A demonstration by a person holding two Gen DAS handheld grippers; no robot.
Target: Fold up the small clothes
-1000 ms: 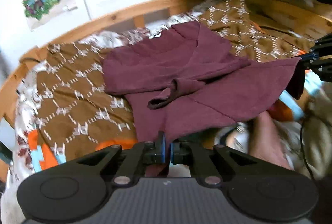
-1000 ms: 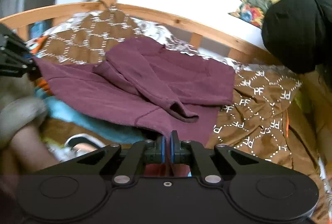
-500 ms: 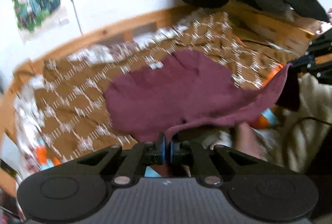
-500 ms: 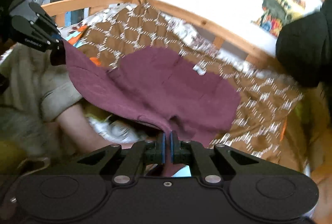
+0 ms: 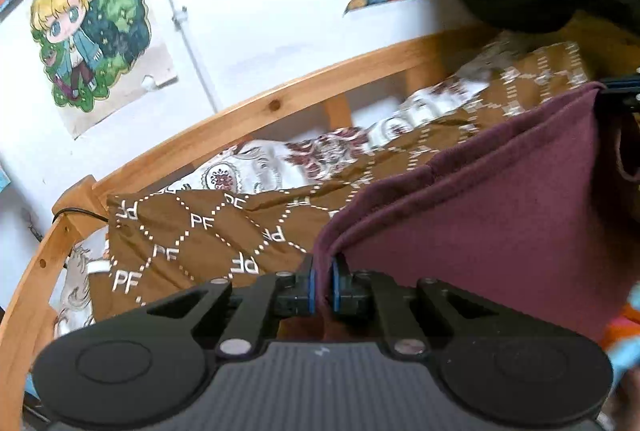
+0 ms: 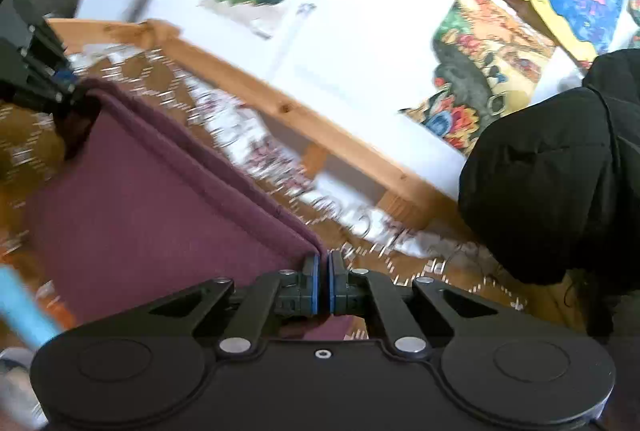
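**Maroon garment stretched between both grippers**

The maroon garment [image 5: 500, 215] hangs taut above the bed, doubled over, its two layered edges running along the top. Left gripper [image 5: 323, 285] pinches one top corner, jaws nearly closed on cloth; right gripper [image 6: 323, 281] clamps the other corner the same way. Beneath it lies the brown blanket [image 5: 192, 231], with the wooden rail [image 5: 276, 103] along the bed's far edge. A black bundle [image 6: 560, 167] crowds the right end.
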